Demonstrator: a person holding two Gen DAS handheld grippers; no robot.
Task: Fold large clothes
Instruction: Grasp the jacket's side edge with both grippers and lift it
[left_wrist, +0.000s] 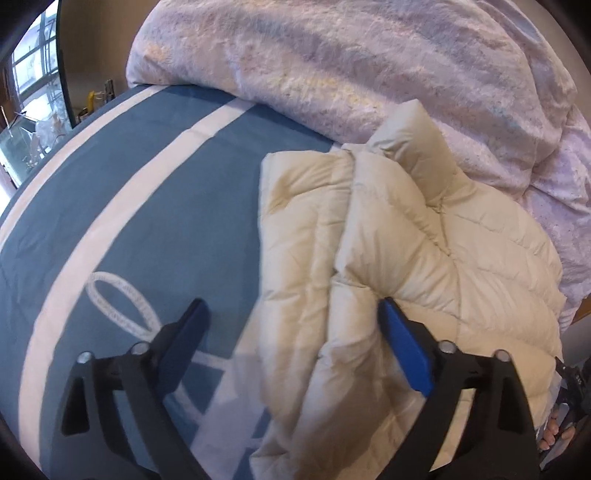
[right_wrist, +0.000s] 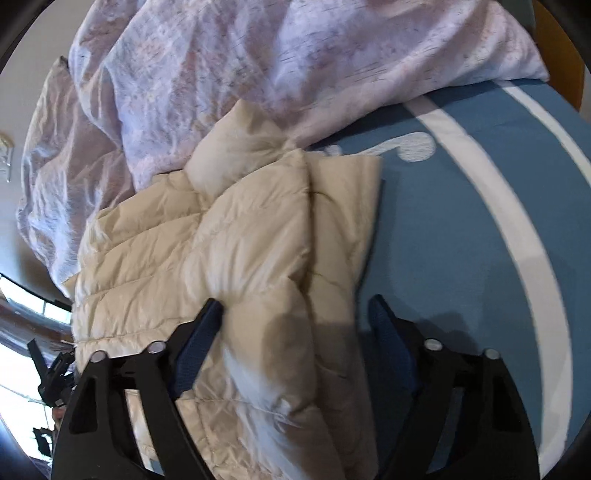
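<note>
Left wrist view: the left claw (left_wrist: 291, 325) gapes wide over the cream puffer jacket (left_wrist: 388, 236), whose folded edge runs lengthwise between the fingers on the blue bed (left_wrist: 129, 166). Right wrist view: the right claw (right_wrist: 295, 321) is spread apart too, straddling the jacket's (right_wrist: 221, 240) other long edge, collar toward the lilac duvet (right_wrist: 221, 74).

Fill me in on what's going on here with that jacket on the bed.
A person with a gripper in each hand is folding a cream puffer jacket on a blue bedsheet with white stripes. The jacket lies partly folded, its collar toward a bunched pale floral duvet. Both the left gripper and the right gripper are open, straddling a fold of the jacket; neither has closed on it.
</note>
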